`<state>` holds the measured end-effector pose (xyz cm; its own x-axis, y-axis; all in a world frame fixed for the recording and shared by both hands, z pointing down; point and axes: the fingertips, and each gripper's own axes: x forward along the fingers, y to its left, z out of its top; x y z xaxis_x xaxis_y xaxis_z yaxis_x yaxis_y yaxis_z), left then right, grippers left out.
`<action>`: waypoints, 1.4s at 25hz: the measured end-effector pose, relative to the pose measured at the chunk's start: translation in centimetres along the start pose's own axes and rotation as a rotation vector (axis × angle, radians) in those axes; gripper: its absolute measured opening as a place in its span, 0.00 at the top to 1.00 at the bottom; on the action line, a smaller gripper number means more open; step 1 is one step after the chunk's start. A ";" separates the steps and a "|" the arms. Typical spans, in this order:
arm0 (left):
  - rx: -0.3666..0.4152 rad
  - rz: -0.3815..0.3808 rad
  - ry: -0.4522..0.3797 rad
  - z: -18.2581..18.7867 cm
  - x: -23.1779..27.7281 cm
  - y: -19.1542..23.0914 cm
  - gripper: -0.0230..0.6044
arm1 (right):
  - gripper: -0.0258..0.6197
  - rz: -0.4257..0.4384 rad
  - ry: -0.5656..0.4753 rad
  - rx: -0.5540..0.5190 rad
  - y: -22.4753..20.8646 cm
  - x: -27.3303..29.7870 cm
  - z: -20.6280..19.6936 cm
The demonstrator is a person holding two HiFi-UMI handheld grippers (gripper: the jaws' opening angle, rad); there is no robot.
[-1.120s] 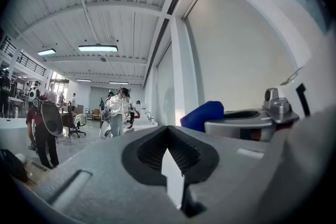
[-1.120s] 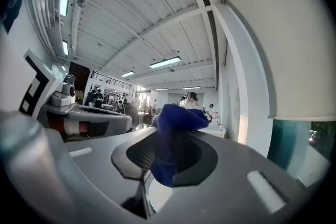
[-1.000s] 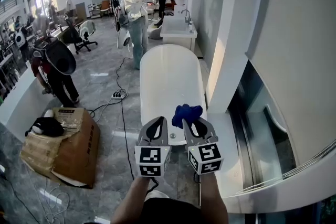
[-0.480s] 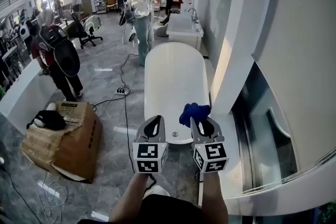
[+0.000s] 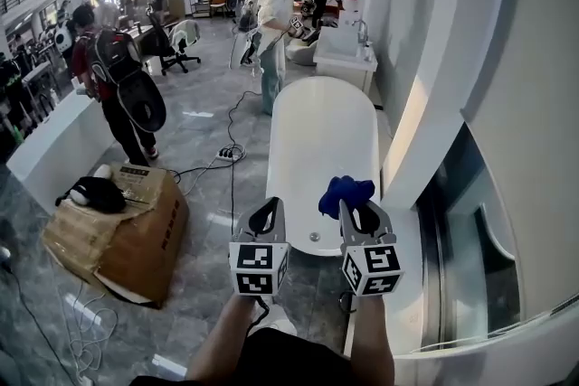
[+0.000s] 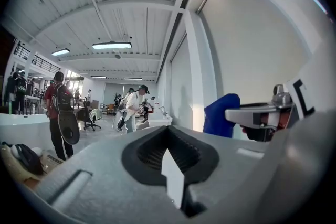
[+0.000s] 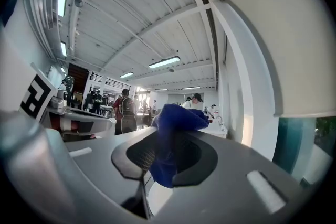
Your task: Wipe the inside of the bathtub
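Gripping a bunched blue cloth point(image 5: 346, 192), the right gripper point(image 5: 358, 211) was clenched at the lower middle of the head view, and the fabric stood up above its jaw tips. Just beside it, the left gripper point(image 5: 269, 212) had its jaws pressed together with nothing between them. Both hung in the air over the near end of the white bathtub point(image 5: 321, 136), which ran up the centre of the frame. Neither tool nor cloth touched it.

From where I stood, the wiping looked not yet begun. The cloth was in hand and the tub's inside lay bare, so the whole job remained: lowering the cloth in and passing it over the walls and bottom.

Only the head view showed the tub at all, along with a cardboard box point(image 5: 118, 235) at lower left and people toward the top of the frame. The right gripper view was tilted up at the ceiling and gave the grasp plainly, with the cloth point(image 7: 176, 123) pinched in the gripper point(image 7: 168, 160) and draped into the gap. The left gripper view confirmed its own gripper point(image 6: 170, 157) was shut and empty. At its right edge it caught the cloth point(image 6: 220, 115) side-on, and at its left a person with a backpack point(image 6: 59, 113).
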<state>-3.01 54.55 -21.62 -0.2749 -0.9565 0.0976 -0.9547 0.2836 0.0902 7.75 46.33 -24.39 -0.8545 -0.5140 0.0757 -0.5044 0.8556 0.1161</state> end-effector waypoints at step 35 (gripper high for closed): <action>-0.169 -0.258 0.242 -7.6 38.6 22.6 0.96 | 0.84 -0.193 0.266 0.038 -5.8 40.4 -9.0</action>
<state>-34.31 24.57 -8.31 0.0262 -0.9598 0.2794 -0.9512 0.0621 0.3023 -22.68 20.05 -13.14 -0.6830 -0.6601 0.3127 -0.6620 0.7403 0.1169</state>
